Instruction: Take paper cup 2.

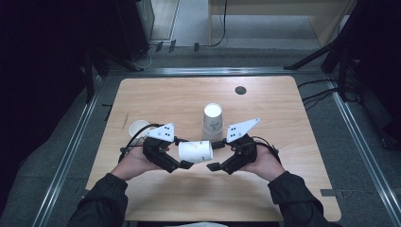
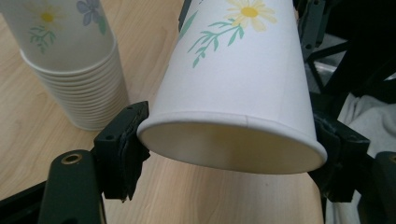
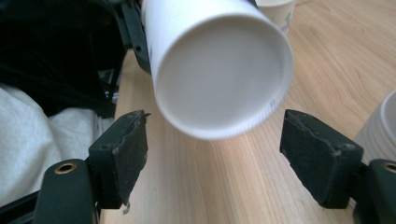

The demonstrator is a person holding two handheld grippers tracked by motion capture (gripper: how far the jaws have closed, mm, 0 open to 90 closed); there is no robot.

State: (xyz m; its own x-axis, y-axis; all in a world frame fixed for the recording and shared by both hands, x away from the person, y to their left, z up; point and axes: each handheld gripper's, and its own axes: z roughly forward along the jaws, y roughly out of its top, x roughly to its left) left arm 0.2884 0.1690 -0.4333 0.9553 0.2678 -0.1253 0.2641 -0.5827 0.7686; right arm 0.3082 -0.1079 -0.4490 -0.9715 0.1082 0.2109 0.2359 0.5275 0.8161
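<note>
A white paper cup (image 1: 195, 151) printed with daisies lies on its side in the air, just above the table (image 1: 283, 179). My left gripper (image 1: 184, 152) is shut on its rim end. In the left gripper view both pads (image 2: 126, 144) press the cup (image 2: 238, 79) near its open mouth. My right gripper (image 1: 215, 155) faces the cup's base from the right. In the right gripper view, the right gripper (image 3: 222, 156) stands open, its pads (image 3: 317, 158) wide apart and clear of the cup's round bottom (image 3: 222, 70).
A stack of matching cups (image 1: 212, 122) stands upside down just behind the grippers, also seen as the stack (image 2: 74, 65) in the left gripper view. A single cup (image 1: 139, 126) stands upright at the left. A small dark disc (image 1: 240, 90) lies near the far edge.
</note>
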